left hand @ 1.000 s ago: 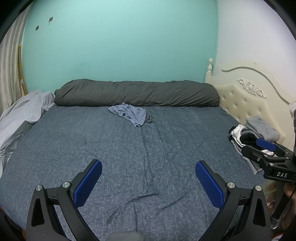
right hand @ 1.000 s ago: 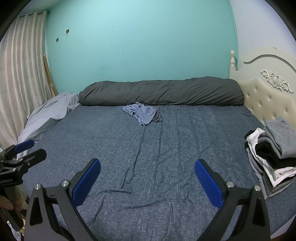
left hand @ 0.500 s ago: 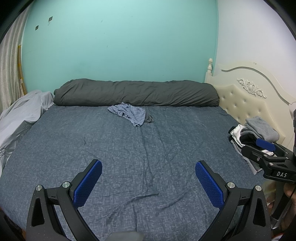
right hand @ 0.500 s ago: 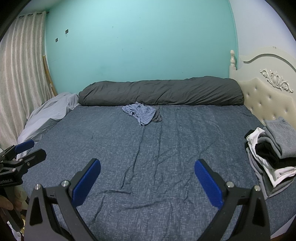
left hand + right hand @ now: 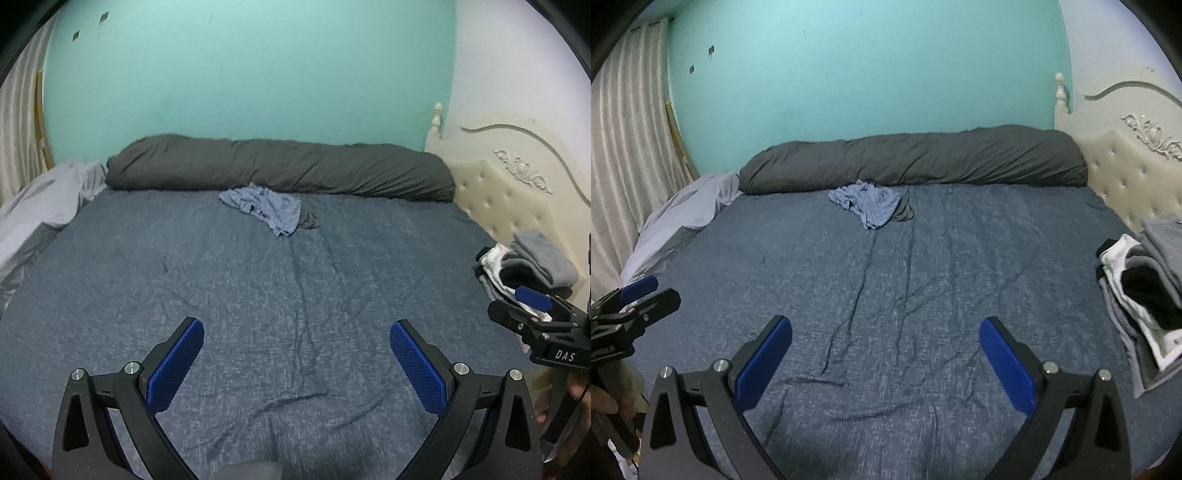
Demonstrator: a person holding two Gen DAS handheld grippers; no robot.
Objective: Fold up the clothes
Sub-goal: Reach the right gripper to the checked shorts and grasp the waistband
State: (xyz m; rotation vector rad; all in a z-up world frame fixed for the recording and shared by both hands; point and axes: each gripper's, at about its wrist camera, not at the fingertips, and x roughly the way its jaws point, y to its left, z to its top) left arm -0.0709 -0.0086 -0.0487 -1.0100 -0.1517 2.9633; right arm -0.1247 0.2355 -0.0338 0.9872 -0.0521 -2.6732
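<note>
A crumpled blue-grey garment (image 5: 267,208) lies on the dark blue bed (image 5: 229,280) at the far side, just in front of a long dark grey bolster; it also shows in the right wrist view (image 5: 870,205). My left gripper (image 5: 295,360) is open and empty, held above the near part of the bed. My right gripper (image 5: 884,358) is also open and empty, at the same height. Each gripper shows at the edge of the other's view: the right gripper (image 5: 535,317) and the left gripper (image 5: 631,306).
A stack of folded clothes (image 5: 1145,295) sits at the bed's right edge by the cream headboard (image 5: 1126,177). The dark grey bolster (image 5: 280,168) lies along the teal wall. A pale grey sheet (image 5: 40,206) is bunched at the left, by a curtain (image 5: 624,147).
Both views have shifted slightly forward and are blurred by motion. The crumpled garment looks a little nearer. Both grippers stay open and empty.
</note>
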